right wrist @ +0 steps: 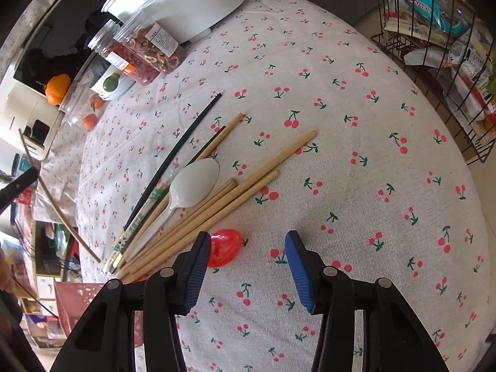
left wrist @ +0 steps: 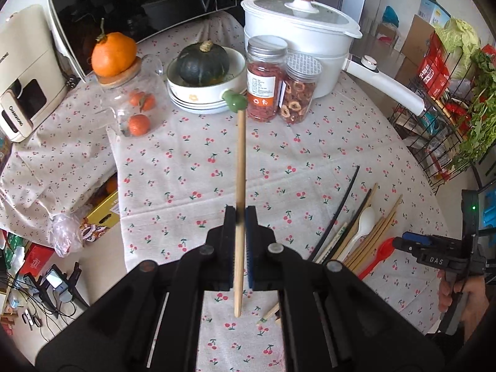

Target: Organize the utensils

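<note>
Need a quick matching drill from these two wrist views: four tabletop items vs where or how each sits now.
Items:
1. wooden chopstick
2. red spoon
3. white spoon
4. dark green squash

States:
A. in a white bowl
B. lying on top of the chopstick pile
C. clamped between the left gripper's fingers
D. on the cloth just ahead of the right gripper's open fingers

Pairs: 1-C, 2-D, 3-B, 4-A

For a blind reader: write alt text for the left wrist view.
The left gripper holds a wooden chopstick above a cherry-print tablecloth. More chopsticks and spoons lie to the right; jars and a white pot stand behind.
</note>
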Demonstrator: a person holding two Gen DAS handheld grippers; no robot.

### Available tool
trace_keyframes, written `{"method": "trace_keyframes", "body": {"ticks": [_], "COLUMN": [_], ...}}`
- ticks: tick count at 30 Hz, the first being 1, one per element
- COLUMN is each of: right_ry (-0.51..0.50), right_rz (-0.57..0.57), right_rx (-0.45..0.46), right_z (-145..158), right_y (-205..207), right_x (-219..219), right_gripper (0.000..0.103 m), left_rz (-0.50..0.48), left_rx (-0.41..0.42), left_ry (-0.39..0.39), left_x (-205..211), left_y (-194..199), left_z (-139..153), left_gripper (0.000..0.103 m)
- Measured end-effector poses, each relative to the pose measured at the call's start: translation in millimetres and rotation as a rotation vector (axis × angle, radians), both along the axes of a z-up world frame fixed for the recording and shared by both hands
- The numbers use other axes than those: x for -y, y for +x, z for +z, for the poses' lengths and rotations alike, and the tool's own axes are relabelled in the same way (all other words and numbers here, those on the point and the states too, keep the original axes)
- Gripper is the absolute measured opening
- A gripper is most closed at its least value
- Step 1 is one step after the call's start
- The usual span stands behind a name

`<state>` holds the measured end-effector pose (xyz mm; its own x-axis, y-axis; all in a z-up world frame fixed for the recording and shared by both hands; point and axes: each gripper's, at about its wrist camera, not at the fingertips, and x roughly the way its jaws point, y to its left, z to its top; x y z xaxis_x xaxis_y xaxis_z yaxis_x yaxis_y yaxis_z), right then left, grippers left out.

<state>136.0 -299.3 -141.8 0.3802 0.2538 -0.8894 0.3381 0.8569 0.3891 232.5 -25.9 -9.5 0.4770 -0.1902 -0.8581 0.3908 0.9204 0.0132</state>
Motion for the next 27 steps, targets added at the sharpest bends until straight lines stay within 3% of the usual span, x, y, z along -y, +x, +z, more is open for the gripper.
{"method": "trace_keyframes", "body": {"ticks": [4,9,11,15,19,22,24,27], "right_ry": [0.123,0.103,0.075,0.059,-0.01,-0.146,-0.248,-0.32], "right_rz": [-0.015,0.011,0.03,0.047,0.086,0.111,0.126,0.128], "right_rx": [0.052,0.064,0.058,0.072,0.14,0.206,0.28,0.417], "right_z": [-4,-7,-10,-6,27,69,102,149], "right_y": [-2,-1,0,-5,-15,-30,-44,-68], "right_x": [6,-5,-9,-10,-17,-26,-34,-41], "right_gripper": [0.044,0.031,0.009,0.006,0.005,0.004,0.003,0.002], "left_rz": [0.051,0.103,0.137,0.185,0.22,0.231,0.23,0.205], "left_rx": [0.058,0.15,0.175,0.241,0.325,0.382,0.382,0.367], "left_ry": [-0.074,-0.113,-0.152,-0.218,-0.297,-0.354,-0.386,-0.442], "left_x": [-26,-49,-58,-74,-90,-101,-104,-106], "left_y": [-25,-59,-72,-98,-123,-140,-143,-147], "left_z": [20,40,47,60,74,80,81,83], "left_gripper": [0.007,0.007,0.007,0.007,0.007,0.007,0.007,0.007]}}
